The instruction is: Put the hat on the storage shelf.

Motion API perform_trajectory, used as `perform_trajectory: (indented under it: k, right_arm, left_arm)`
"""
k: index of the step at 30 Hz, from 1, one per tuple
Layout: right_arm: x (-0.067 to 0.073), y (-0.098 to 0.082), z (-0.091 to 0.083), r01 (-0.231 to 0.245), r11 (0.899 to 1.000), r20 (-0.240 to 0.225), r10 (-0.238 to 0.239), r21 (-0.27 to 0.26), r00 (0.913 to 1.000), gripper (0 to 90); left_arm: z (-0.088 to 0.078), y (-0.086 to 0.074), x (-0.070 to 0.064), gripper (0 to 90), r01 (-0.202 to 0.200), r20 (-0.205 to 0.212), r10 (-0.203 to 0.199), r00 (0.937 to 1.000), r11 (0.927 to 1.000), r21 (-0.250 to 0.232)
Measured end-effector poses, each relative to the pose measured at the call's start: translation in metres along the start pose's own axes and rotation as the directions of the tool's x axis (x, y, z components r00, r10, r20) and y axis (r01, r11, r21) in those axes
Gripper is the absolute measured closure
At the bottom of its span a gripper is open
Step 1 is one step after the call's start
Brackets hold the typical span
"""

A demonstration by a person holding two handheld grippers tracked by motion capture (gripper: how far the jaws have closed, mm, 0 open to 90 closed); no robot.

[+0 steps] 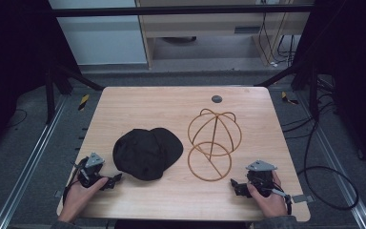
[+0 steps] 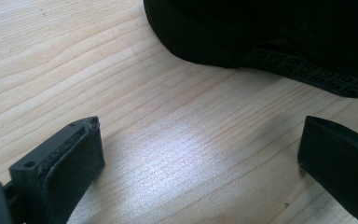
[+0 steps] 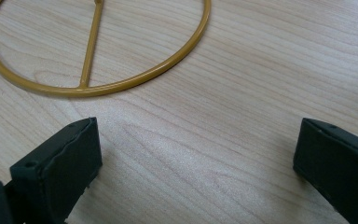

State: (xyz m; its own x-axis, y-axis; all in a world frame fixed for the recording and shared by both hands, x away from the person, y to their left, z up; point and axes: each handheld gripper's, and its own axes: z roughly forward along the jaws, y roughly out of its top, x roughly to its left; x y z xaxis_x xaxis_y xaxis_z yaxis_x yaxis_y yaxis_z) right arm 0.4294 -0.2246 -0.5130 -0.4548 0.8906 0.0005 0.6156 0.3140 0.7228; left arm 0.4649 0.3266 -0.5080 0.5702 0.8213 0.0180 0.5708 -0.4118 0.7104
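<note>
A black cap (image 1: 147,152) lies flat on the wooden table (image 1: 138,105), left of centre. To its right stands a gold wire hat stand (image 1: 213,138), a dome of hoops over a round base ring (image 3: 135,79). My left gripper (image 1: 116,179) rests near the table's front left, open, its jaws wide apart over bare wood just short of the cap's edge (image 2: 261,42). My right gripper (image 1: 234,184) rests at the front right, open, with nothing between its jaws, a short way from the base ring.
A small dark round disc (image 1: 216,98) sits near the table's far edge. Cables (image 1: 324,176) trail on the floor to the right. Black frame struts (image 1: 76,76) stand at the far corners.
</note>
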Motion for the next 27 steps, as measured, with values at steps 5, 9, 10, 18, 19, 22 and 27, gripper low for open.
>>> perform_trajectory:
  k: [5, 9, 10, 18, 19, 22, 27]
  right_arm:
    - [0.000, 0.000, 0.000, 0.000, 1.000, 0.000, 0.000, 0.000, 1.0000, 1.1]
    - [0.000, 0.000, 0.000, 0.000, 1.000, 0.000, 0.000, 0.000, 1.0000, 1.1]
    - [0.000, 0.000, 0.000, 0.000, 1.000, 0.000, 0.000, 0.000, 1.0000, 1.1]
    - [0.000, 0.000, 0.000, 0.000, 1.000, 0.000, 0.000, 0.000, 1.0000, 1.1]
    - [0.000, 0.000, 0.000, 0.001, 1.000, 0.000, -0.001, 0.000, 1.0000, 1.1]
    - [0.000, 0.000, 0.000, 0.000, 1.000, 0.000, 0.000, 0.000, 1.0000, 1.1]
    - [0.000, 0.000, 0.000, 0.000, 1.000, 0.000, 0.000, 0.000, 1.0000, 1.1]
  left_arm:
    - [-0.008, 0.005, -0.006, 4.2, -0.031, 0.038, 0.030, 0.9988, 0.9994, 0.012]
    - [-0.022, 0.012, -0.011, 3.8, -0.063, 0.067, 0.061, 0.9959, 0.9978, 0.022]
    - [-0.027, 0.014, -0.013, 3.8, -0.081, 0.075, 0.078, 0.9941, 0.9963, 0.030]
    - [-0.056, 0.039, -0.035, 4.7, -0.153, 0.132, 0.145, 0.9806, 0.9870, 0.051]
    - [-0.060, 0.044, -0.039, 5.1, -0.154, 0.144, 0.146, 0.9787, 0.9870, 0.045]
    - [-0.070, 0.062, -0.048, 5.8, -0.180, 0.142, 0.172, 0.9748, 0.9829, 0.042]
    - [-0.075, 0.085, -0.053, 5.8, -0.198, 0.142, 0.189, 0.9716, 0.9792, 0.045]
